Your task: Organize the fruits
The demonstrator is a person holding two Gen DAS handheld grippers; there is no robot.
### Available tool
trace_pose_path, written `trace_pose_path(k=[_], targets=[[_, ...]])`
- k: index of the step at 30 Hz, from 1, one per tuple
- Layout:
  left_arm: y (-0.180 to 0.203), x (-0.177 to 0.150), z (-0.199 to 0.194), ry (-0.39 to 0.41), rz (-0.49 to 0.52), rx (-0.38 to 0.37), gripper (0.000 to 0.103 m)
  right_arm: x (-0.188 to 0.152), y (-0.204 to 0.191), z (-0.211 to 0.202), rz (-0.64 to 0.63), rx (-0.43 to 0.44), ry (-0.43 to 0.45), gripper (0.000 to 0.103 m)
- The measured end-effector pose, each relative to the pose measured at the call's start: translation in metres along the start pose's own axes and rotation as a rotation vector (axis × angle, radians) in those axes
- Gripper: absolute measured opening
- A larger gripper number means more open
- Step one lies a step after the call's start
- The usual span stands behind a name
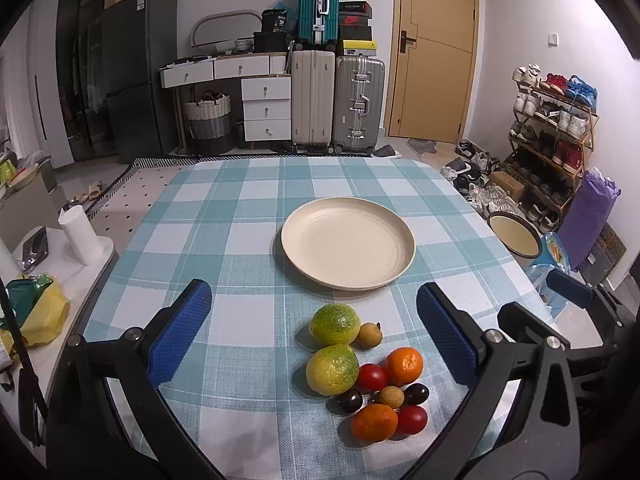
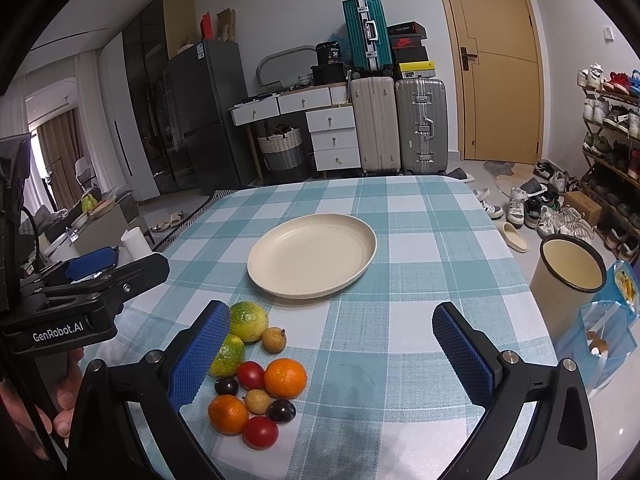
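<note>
Plainly, the fruit pile point(image 1: 366, 372) sits by the near edge of the counter point(image 1: 224, 216), straight ahead between the spread fingers of the left claw point(image 1: 316, 336), which holds nothing. The right claw point(image 2: 332, 354), also wide open and empty, has the pile off toward its left finger, so the left one is better lined up. The empty plate point(image 1: 348, 244) lies just beyond the fruit, mid-counter, with nothing in between.
</note>
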State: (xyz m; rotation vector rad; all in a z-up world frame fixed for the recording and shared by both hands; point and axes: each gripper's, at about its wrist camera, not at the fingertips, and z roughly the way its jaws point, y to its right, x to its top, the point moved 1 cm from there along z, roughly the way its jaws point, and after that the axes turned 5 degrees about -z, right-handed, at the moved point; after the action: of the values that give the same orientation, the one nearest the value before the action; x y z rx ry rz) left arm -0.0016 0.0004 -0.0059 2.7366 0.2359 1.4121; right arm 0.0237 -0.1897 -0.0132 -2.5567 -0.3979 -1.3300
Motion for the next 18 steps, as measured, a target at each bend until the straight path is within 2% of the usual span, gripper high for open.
trace_pose_path(k=[18], targets=[[-0.0004, -0.0042, -0.0025, -0.018, 0.002, -0.005, 0.102, 0.0000, 0.0012, -0.0002, -0.001, 0.000, -0.004, 0.103]])
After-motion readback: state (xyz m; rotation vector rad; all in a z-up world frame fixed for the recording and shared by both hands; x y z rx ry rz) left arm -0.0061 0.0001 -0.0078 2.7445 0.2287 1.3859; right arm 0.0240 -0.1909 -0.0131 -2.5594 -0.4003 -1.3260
